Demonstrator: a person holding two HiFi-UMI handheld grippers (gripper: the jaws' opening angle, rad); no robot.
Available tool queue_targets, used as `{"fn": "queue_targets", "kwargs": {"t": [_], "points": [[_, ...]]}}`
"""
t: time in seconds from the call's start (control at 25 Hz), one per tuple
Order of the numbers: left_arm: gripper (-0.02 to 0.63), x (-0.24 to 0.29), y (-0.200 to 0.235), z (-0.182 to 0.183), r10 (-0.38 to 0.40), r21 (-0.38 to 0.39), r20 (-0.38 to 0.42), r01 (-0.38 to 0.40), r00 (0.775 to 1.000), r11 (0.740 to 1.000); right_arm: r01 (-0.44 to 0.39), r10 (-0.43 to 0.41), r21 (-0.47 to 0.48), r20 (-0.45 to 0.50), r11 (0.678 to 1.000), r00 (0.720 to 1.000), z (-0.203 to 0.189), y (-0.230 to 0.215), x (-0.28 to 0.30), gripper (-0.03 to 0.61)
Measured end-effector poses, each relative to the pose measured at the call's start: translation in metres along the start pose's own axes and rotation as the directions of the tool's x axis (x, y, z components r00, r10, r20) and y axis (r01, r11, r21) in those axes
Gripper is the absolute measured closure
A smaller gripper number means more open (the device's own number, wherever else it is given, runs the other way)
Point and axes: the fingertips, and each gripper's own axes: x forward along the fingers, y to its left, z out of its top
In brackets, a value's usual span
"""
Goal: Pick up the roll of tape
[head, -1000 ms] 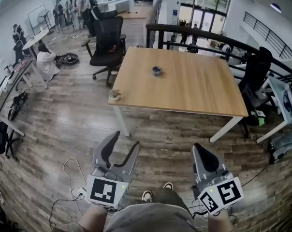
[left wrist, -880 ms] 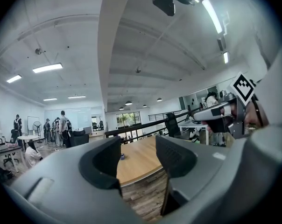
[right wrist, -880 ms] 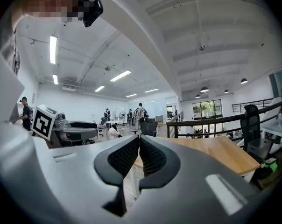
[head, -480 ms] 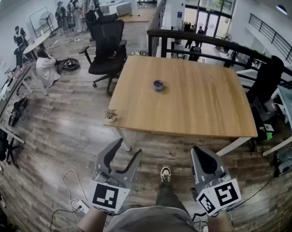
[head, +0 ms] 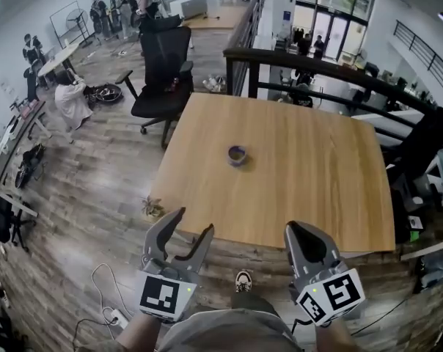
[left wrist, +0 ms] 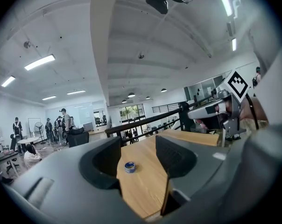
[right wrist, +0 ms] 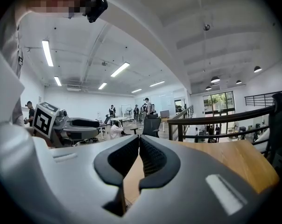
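The table (head: 309, 196) is nearer now. The left gripper (head: 193, 222) aims wide fingers at the roll of tape (head: 237, 155) well ahead, ready to reach; the right gripper (head: 298, 229) idles, fingers together.

One table (head: 317, 189), one tape roll (head: 237, 155), one plant (head: 152, 208), and two grippers: left gripper (head: 193, 222) and right gripper (head: 296, 229).

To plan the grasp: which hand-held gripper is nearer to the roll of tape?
Left, slightly. The left hand-held gripper, open, points at the roll of tape from well short of it. The right hand-held gripper, shut, is farther off, to the tape's right.
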Motion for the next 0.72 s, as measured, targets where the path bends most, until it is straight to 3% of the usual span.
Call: {"fn": "queue_targets", "kwargs": {"t": [0.36,0.72], "points": [[0.379,0.083,0.027,0.008,0.042,0.033,-0.034,-0.041,0.999,0.999,-0.041,0.041,0.004,-0.012,0.999,0.999,0.010,-0.066,0.068,0.563],[0.379,0.104,0.038,0.013,-0.008,0.075,-0.034,0.010,0.999,0.997,0.028,-0.027,0.022,-0.023,0.999,0.999,0.013,-0.082,0.078,0.563]]}}
